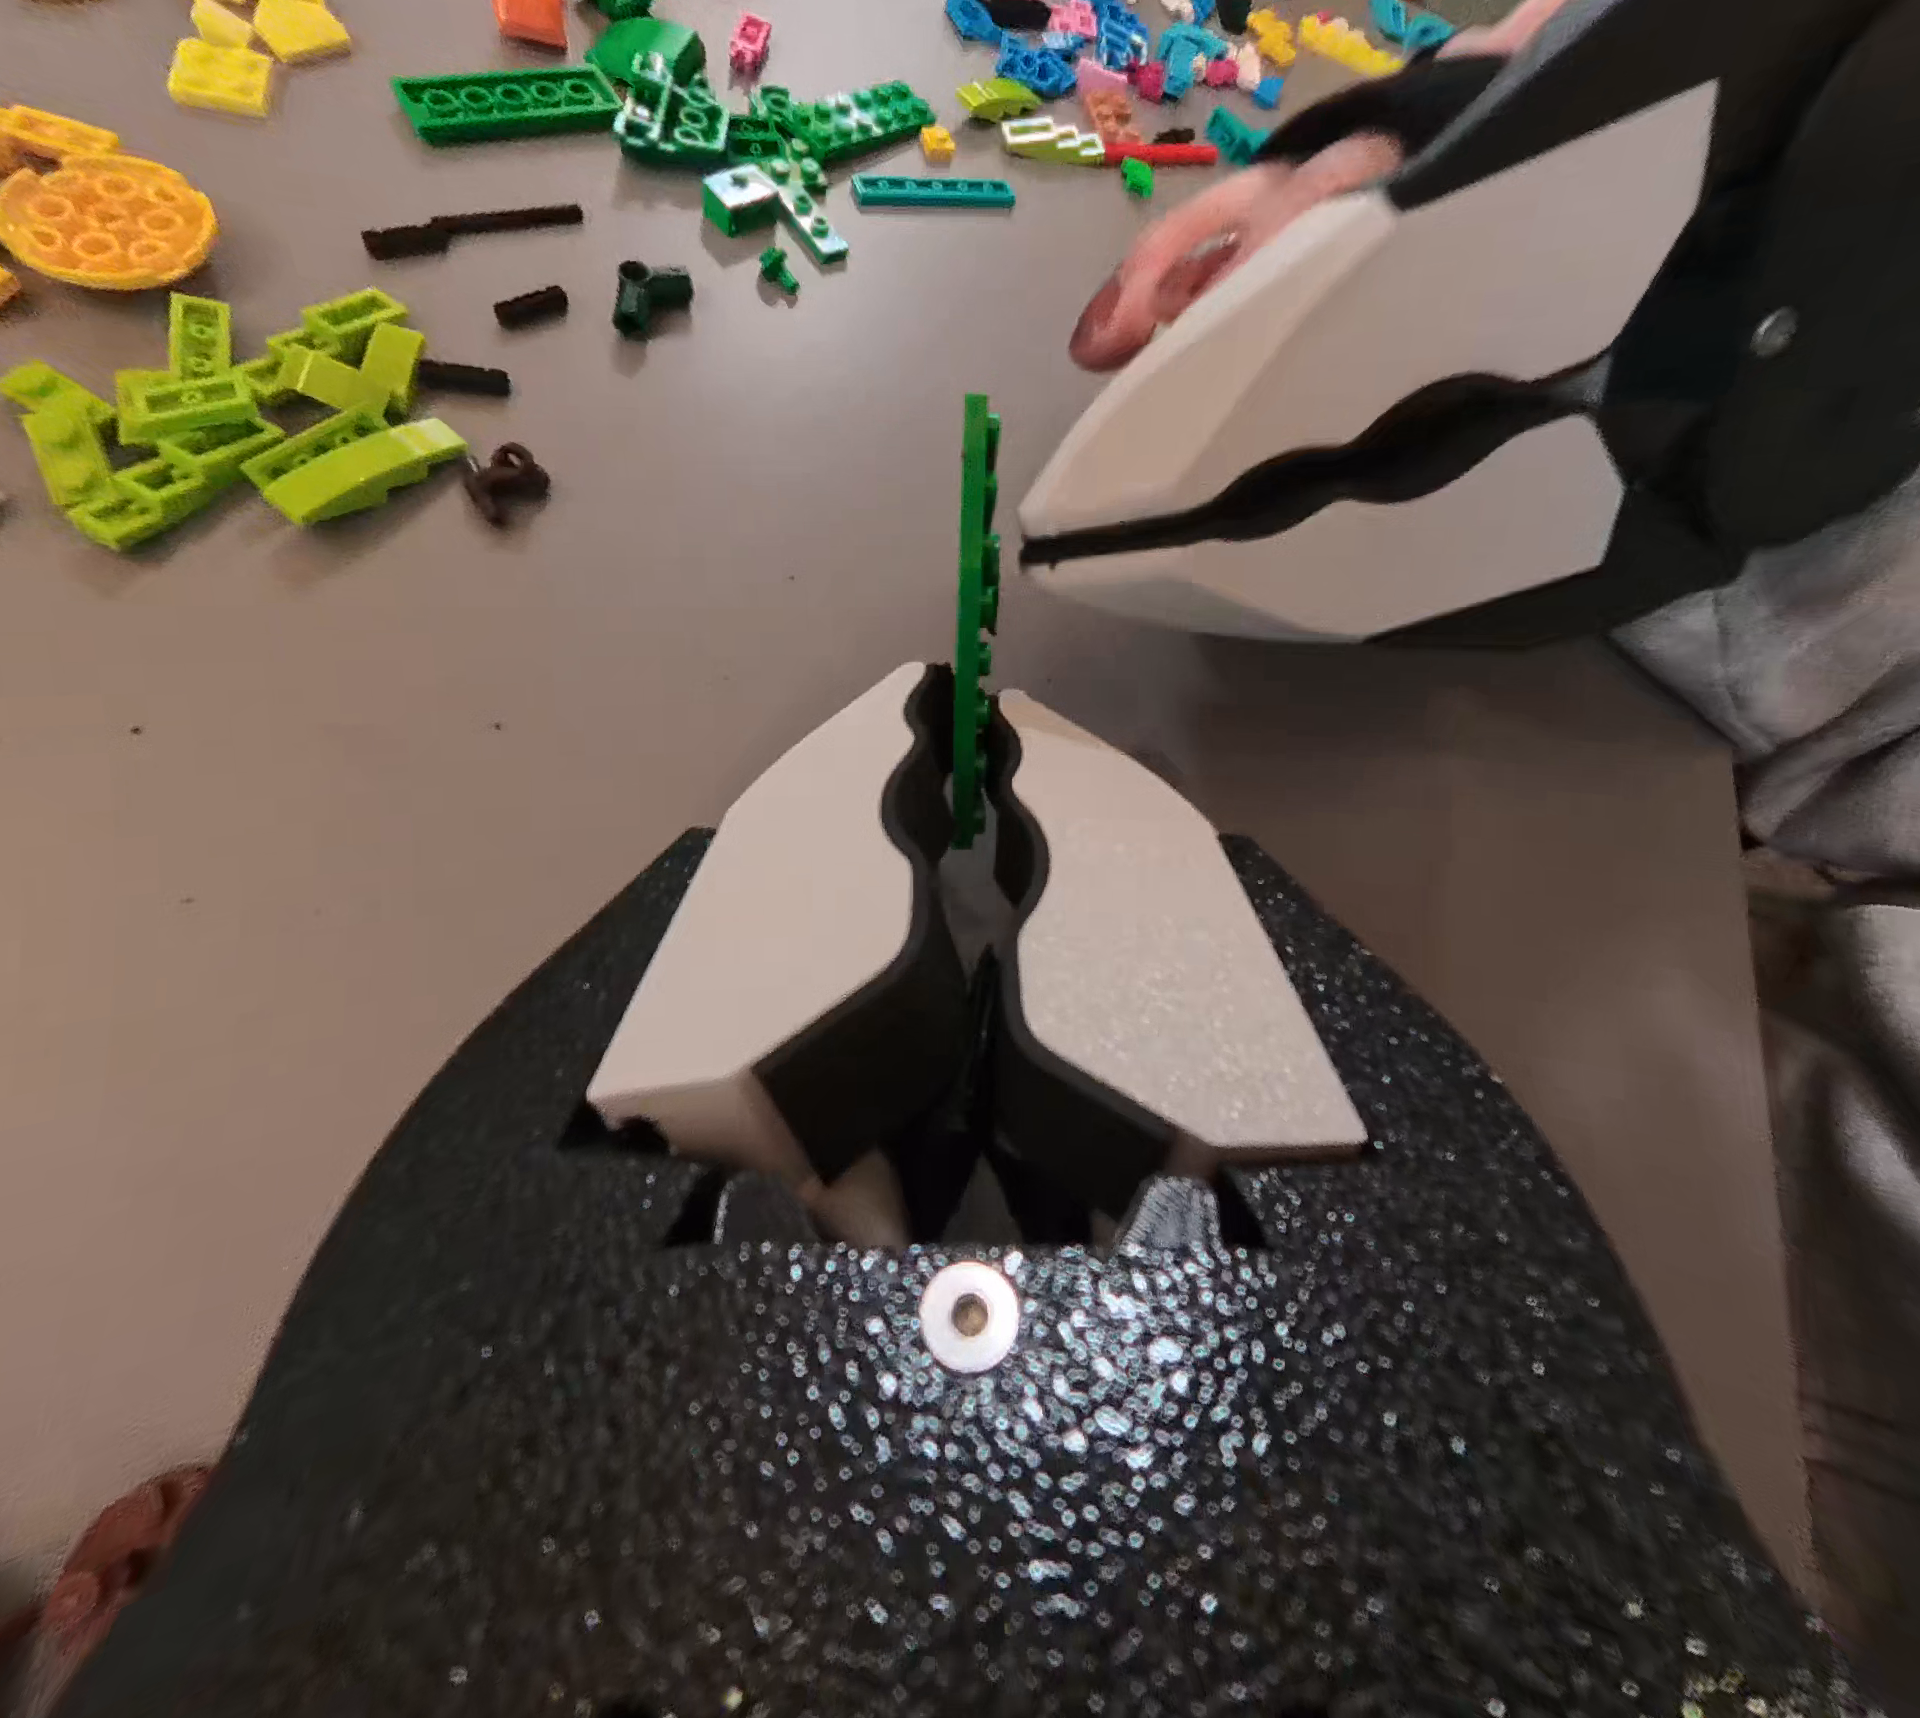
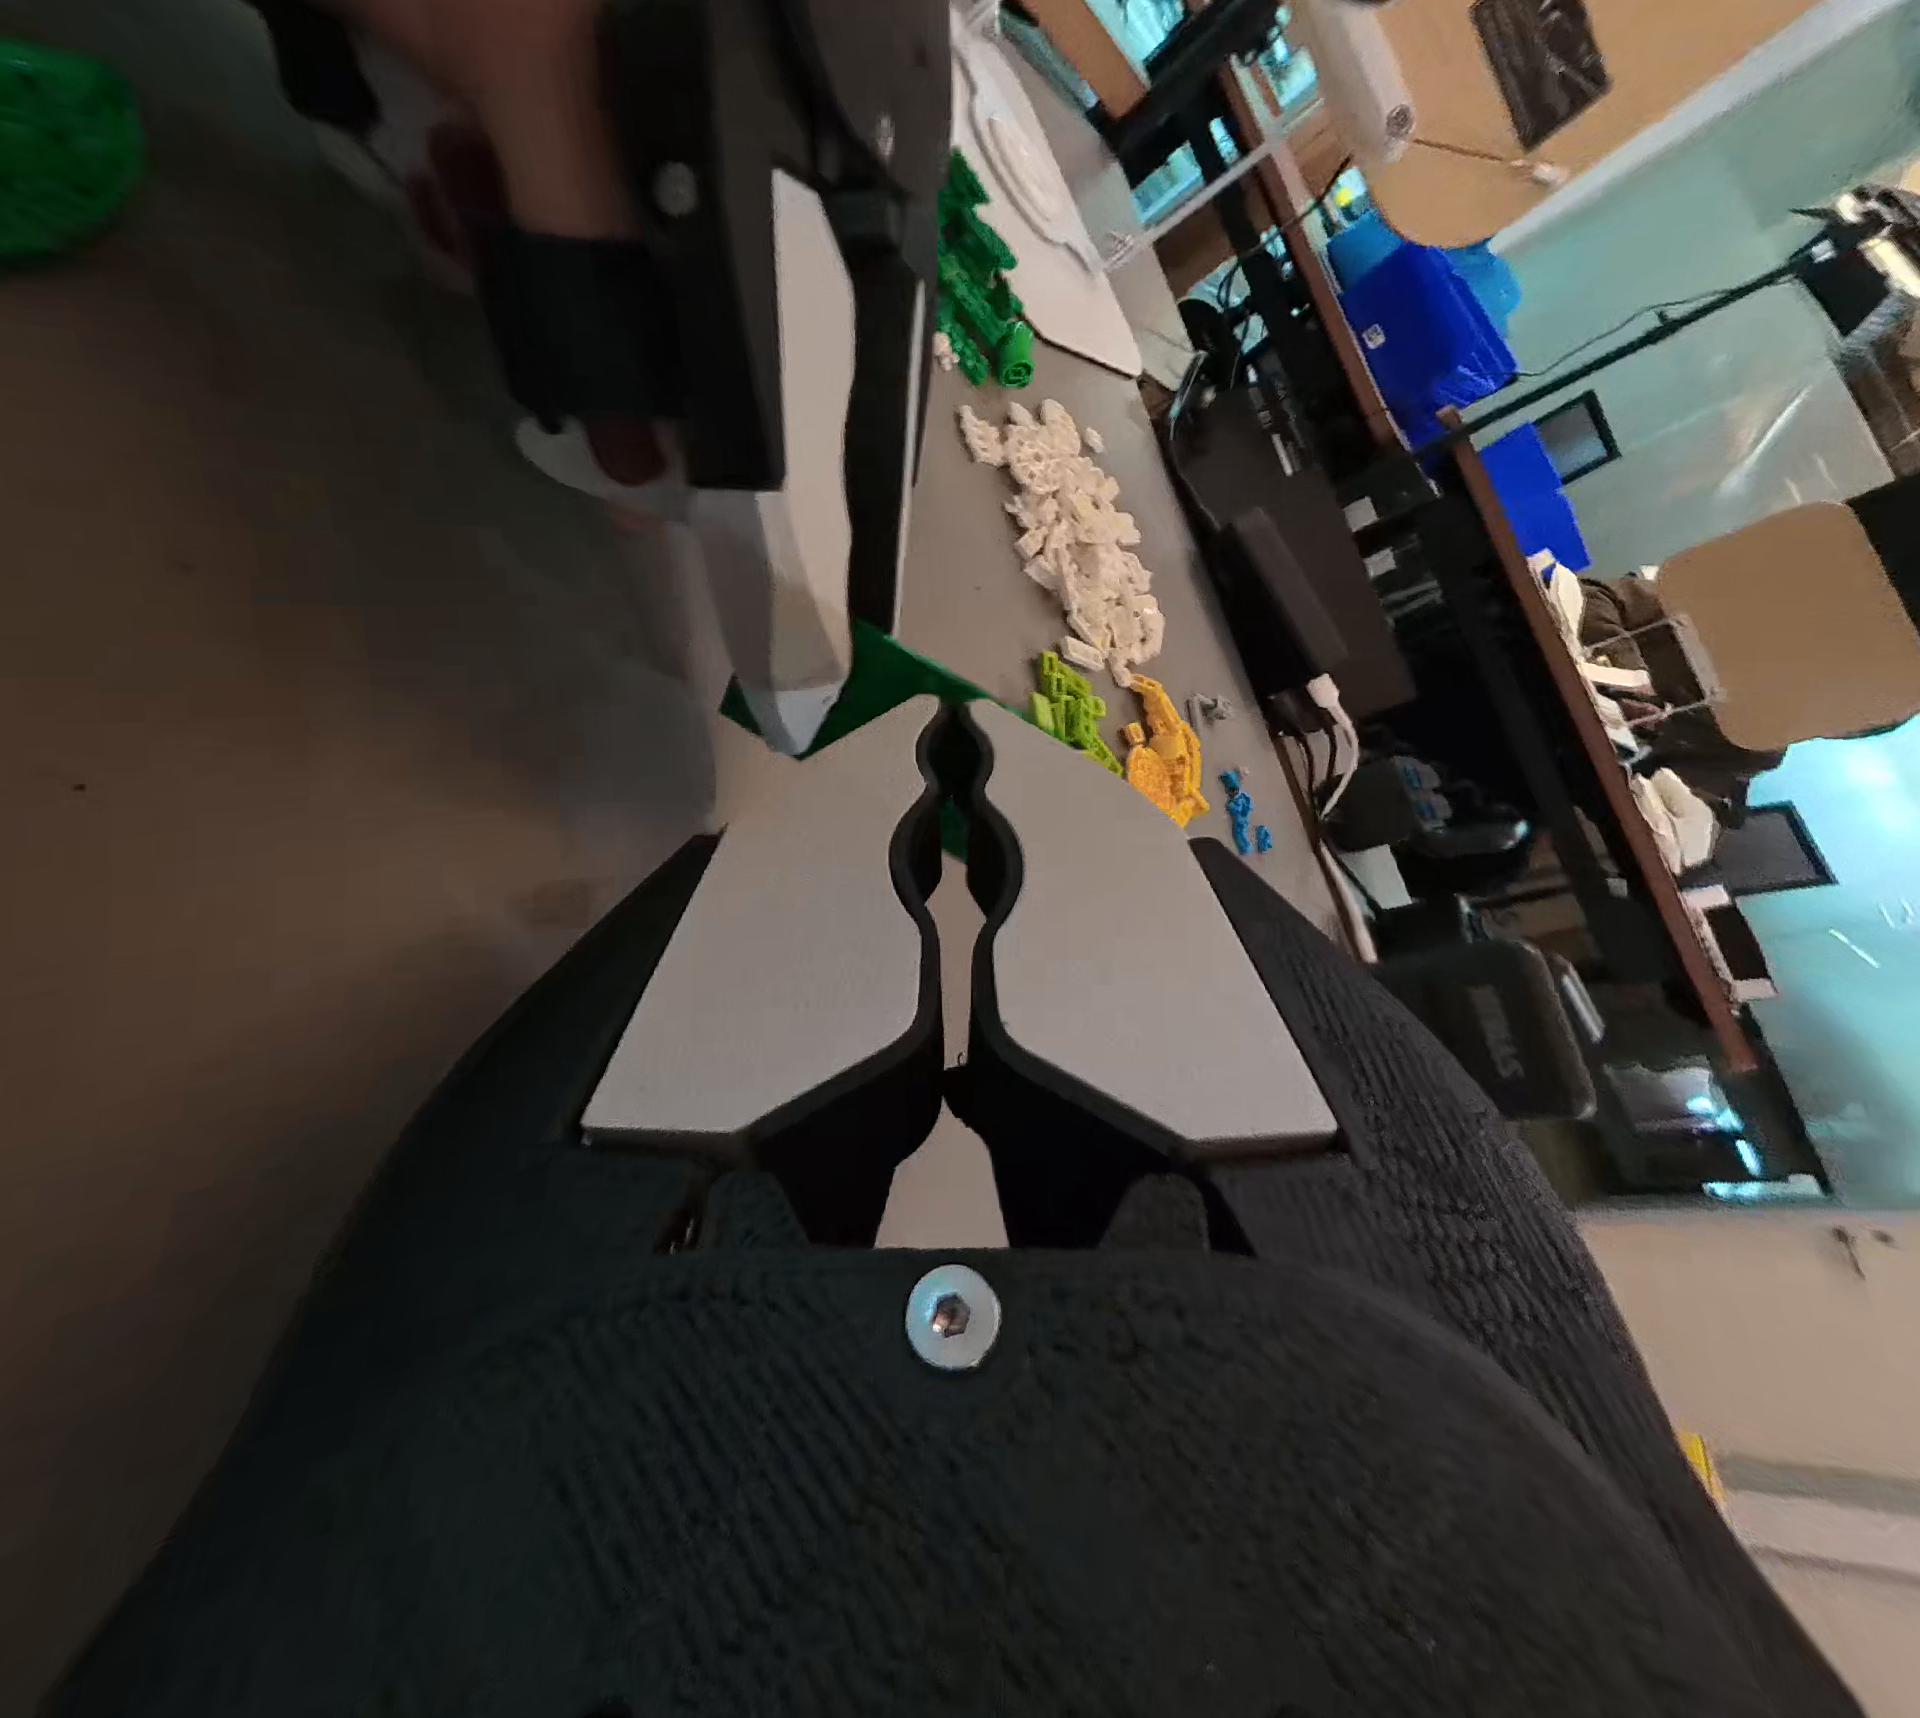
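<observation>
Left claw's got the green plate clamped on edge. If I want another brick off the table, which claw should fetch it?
Right, probably. The right claw is shut with nothing in it, just beside the green plate. The left claw is pinched on that plate, so it can't fetch without dropping it.

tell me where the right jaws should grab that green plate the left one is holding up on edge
Probably the free far end of the green plate, coming in from the right, jaws either side of its thin faces. The left gripper already clamps the near end, so only the upper stretch is clear. The right gripper sits shut beside the studded face.
</observation>
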Motion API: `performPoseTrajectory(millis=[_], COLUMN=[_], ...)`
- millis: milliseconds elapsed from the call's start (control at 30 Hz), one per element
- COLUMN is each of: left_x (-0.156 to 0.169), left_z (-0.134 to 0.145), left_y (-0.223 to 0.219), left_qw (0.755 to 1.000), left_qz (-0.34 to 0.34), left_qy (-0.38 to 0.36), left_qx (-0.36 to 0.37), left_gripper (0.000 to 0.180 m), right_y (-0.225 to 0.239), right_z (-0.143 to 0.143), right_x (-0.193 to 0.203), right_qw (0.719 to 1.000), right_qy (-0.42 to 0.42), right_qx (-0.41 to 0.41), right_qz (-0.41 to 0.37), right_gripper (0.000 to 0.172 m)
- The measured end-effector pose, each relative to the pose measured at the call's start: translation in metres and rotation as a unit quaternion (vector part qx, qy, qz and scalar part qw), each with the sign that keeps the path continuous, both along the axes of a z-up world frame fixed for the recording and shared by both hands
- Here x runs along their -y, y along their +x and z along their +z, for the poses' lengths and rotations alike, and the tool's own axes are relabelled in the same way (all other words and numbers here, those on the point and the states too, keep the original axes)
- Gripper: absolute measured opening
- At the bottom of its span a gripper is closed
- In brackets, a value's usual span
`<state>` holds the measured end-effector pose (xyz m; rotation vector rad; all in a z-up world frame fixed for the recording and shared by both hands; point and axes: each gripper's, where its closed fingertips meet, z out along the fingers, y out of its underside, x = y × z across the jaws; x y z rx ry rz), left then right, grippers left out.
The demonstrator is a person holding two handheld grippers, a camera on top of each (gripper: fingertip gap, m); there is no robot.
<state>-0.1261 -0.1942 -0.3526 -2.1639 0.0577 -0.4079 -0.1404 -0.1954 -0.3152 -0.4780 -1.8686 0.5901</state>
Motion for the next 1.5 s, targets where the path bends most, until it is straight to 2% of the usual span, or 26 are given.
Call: performPoseTrajectory(millis=[133, 267, 367, 600, 733, 833, 900, 1000, 1067, 1167, 1233, 1367, 1433, 1500], left_x=[0.001, 0.001, 0.001, 0.005, 0.01, 0.019, 0.024, 0.029, 0.032, 0.029, 0.021, 0.01, 0.006, 0.003], left_z=[0.003, 0.002, 0.002, -0.006, -0.01, -0.011, -0.012, -0.011, -0.011, -0.011, -0.006, 0.015, 0.019, 0.025], left_y=[-0.009, -0.009, -0.008, -0.003, 0.0, 0.009, 0.015, 0.017, 0.016, 0.013, 0.008, -0.003, -0.009, -0.012], left_qw=[1.0, 1.0, 1.0, 1.0, 0.999, 0.995, 0.992, 0.987, 0.986, 0.989, 0.994, 1.0, 1.0, 0.998], left_qz=[0.019, 0.019, 0.015, -0.003, -0.018, -0.05, -0.065, -0.067, -0.067, -0.06, -0.04, -0.01, 0.004, 0.011], left_qy=[0.008, 0.007, 0.007, -0.022, -0.045, -0.076, -0.098, -0.119, -0.127, -0.111, -0.077, 0.005, 0.03, 0.059], left_qx=[0.007, 0.008, 0.008, 0.004, -0.013, -0.028, -0.051, -0.082, -0.082, -0.076, -0.073, -0.03, -0.007, 0.026], left_gripper=[0.004, 0.004, 0.004, 0.004, 0.004, 0.004, 0.004, 0.004, 0.004, 0.004, 0.005, 0.007, 0.01, 0.007], right_y=[-0.003, 0.002, 0.001, 0.002, 0.005, 0.009, 0.011, 0.014, 0.014, 0.012, 0.006, -0.004, -0.005, -0.004], right_z=[0.0, 0.006, -0.001, -0.012, -0.015, -0.02, -0.022, -0.029, -0.029, -0.03, -0.03, -0.019, -0.009, -0.001], right_x=[-0.003, -0.011, -0.017, -0.015, -0.01, -0.004, 0.003, 0.009, 0.012, 0.01, 0.003, -0.008, -0.01, -0.009], right_qw=[1.0, 0.997, 0.997, 0.997, 0.982, 0.967, 0.955, 0.946, 0.943, 0.954, 0.968, 0.998, 1.0, 0.998], right_qy=[-0.009, -0.072, -0.07, 0.07, 0.182, 0.245, 0.287, 0.311, 0.318, 0.292, 0.247, 0.065, -0.019, -0.067], right_qx=[-0.003, 0.014, 0.03, -0.007, -0.038, -0.042, -0.05, -0.041, -0.044, -0.023, -0.01, 0.001, -0.004, -0.012], right_qz=[-0.009, -0.019, -0.029, -0.011, 0.017, 0.045, 0.061, 0.078, 0.085, 0.068, 0.036, -0.016, -0.023, -0.017], right_gripper=[0.001, 0.016, 0.027, 0.029, 0.034, 0.049, 0.052, 0.038, 0.038, 0.038, 0.037, 0.036, 0.021, 0.02])
